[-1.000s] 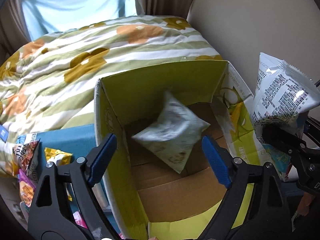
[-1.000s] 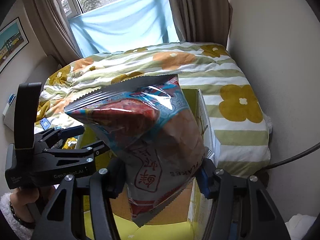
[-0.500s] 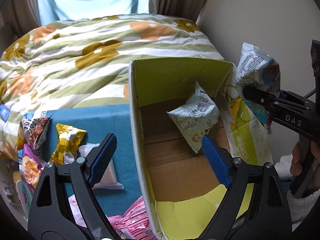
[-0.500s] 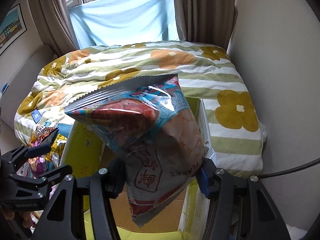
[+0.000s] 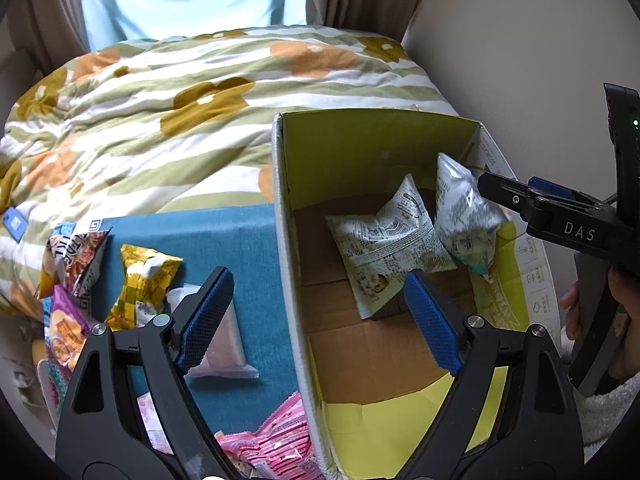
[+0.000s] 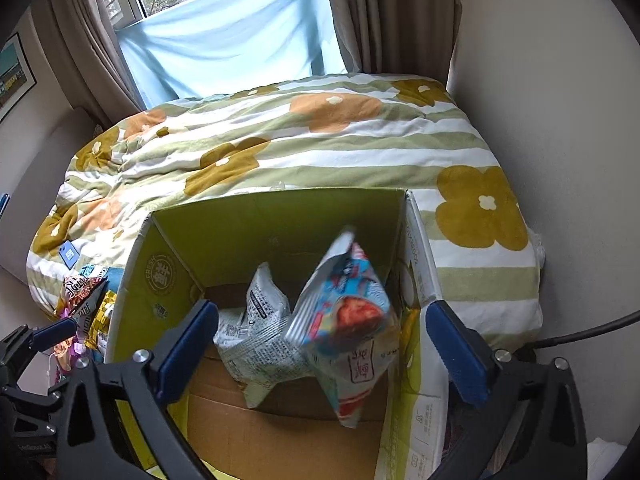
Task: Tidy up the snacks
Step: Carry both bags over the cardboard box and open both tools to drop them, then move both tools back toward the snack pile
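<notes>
The right gripper (image 6: 322, 354) has just been opening its jaws, and the red-and-blue snack bag (image 6: 344, 320) sits loose between them, blurred, apparently dropping into the cardboard box (image 6: 276, 216) beside a white printed bag (image 6: 256, 344). The left gripper (image 5: 320, 316) hangs with jaws apart and empty, straddling the box's left wall. Only its camera shows more snack packets (image 5: 140, 288) on the blue cloth (image 5: 224, 232) left of the box.

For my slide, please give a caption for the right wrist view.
Open right gripper releases a snack bag into the cardboard box.
</notes>
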`<state>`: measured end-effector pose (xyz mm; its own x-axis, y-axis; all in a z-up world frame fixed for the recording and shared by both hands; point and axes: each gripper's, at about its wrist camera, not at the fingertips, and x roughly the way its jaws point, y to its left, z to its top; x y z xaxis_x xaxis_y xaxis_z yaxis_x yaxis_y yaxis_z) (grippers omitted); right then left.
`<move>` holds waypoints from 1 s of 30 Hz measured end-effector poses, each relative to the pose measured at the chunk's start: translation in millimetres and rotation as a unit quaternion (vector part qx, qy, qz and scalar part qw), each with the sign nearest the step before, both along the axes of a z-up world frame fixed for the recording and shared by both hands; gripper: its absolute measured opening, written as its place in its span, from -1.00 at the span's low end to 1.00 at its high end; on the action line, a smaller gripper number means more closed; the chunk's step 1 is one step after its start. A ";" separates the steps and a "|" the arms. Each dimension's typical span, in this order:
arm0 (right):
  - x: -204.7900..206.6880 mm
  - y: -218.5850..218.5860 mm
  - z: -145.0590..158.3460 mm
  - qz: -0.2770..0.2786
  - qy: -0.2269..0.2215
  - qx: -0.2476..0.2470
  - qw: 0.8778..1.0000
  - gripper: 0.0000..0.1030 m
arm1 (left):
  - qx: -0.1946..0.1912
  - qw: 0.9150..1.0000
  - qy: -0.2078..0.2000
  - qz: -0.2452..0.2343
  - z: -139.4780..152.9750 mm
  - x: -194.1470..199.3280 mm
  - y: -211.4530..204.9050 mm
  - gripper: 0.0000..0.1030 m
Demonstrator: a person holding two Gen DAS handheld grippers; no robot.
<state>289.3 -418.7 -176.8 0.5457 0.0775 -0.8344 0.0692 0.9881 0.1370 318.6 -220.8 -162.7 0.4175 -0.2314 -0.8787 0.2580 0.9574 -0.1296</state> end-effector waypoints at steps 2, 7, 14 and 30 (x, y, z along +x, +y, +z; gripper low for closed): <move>-2.7 -0.7 0.1 -0.003 0.001 0.004 1.000 0.99 | 0.001 1.000 -0.001 -0.001 0.2 -1.3 -2.6 0.67; -12.7 -1.7 9.6 0.004 -0.005 0.000 1.000 1.00 | -0.001 1.000 -0.017 0.000 12.8 -9.9 -6.6 0.67; -34.1 -2.9 36.6 0.013 -0.028 -0.003 1.000 1.00 | -0.005 0.998 -0.055 0.011 45.1 -34.1 -7.6 0.67; -120.0 24.3 113.3 0.023 -0.137 -0.016 0.990 1.00 | 0.011 0.987 -0.152 0.048 123.1 -129.0 65.9 0.67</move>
<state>169.3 -394.4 -63.4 0.7479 0.0832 -0.6586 -0.0106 0.9935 0.1135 189.6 -154.9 -39.5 0.6817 -0.1590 -0.7142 0.1887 0.9813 -0.0384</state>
